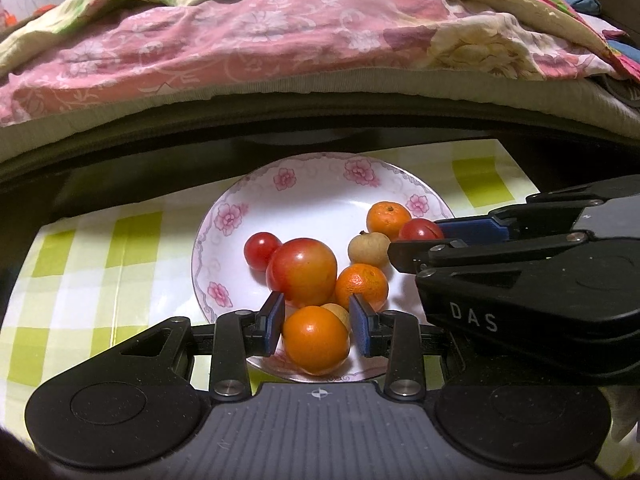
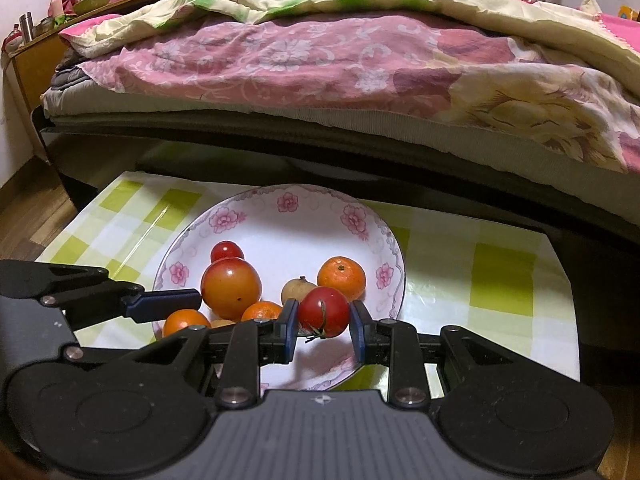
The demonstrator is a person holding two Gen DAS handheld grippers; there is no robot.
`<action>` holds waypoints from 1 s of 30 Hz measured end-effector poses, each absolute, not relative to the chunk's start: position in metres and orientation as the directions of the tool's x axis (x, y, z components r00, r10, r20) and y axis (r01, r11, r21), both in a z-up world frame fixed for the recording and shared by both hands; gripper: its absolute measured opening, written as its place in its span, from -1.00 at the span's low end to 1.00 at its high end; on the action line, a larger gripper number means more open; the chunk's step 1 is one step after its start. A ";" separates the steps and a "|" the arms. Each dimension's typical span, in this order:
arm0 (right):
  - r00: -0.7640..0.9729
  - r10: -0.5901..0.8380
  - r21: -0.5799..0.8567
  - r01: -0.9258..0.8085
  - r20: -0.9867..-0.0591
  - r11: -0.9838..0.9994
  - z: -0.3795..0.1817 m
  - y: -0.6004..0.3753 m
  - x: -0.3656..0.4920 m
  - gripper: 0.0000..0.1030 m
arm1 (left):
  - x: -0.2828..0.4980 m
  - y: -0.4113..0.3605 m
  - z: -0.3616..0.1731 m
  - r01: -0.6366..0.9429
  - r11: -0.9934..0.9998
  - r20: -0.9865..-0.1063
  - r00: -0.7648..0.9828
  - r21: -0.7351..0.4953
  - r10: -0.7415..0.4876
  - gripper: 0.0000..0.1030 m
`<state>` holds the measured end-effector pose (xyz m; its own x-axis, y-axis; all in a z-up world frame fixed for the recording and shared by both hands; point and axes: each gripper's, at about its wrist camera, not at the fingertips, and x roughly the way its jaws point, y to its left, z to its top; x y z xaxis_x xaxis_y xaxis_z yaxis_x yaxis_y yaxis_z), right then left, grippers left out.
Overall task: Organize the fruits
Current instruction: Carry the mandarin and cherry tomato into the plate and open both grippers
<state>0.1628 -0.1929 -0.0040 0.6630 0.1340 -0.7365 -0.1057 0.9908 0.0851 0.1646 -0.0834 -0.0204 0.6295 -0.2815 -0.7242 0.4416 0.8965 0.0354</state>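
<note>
My left claw stands with its blue pads spread to either side of the nearest orange; there is a slim gap on both sides, so the fingers are parted and I cannot say they touch it. My right claw is the same story around a red tomato: the left pad sits right against it, the right pad stands a little off, so that one is parted too, not clamped.

Both fruits lie in the flowered plate, at its near side. Just behind my left claw is a big red-orange tomato, with a small red tomato touching it on the far left. Right of the big one sits a second orange, beyond it a tan longan, and farther still a third orange. Another longan peeks out behind the nearest orange.

The plate rests on a green-and-white checked cloth. Beyond it is a bed with a pink flowered quilt.
</note>
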 end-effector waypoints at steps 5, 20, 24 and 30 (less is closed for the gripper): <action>0.662 0.138 0.086 -0.111 -0.737 0.990 -0.006 -0.192 0.165 -0.41 | 0.164 -0.084 -0.021 0.444 0.895 -0.720 0.636 0.046 -0.278 -0.14; 0.667 0.137 0.077 -0.118 -0.732 0.990 -0.006 -0.189 0.167 -0.41 | 0.165 -0.081 -0.019 0.428 0.903 -0.722 0.638 0.045 -0.267 0.03; 0.676 0.143 0.079 -0.125 -0.723 0.989 -0.003 -0.187 0.167 -0.40 | 0.163 -0.081 -0.016 0.428 0.903 -0.715 0.645 0.045 -0.270 0.09; 0.692 0.157 0.085 -0.137 -0.705 0.987 0.004 -0.184 0.165 -0.40 | 0.161 -0.080 -0.009 0.428 0.903 -0.705 0.655 0.049 -0.272 0.14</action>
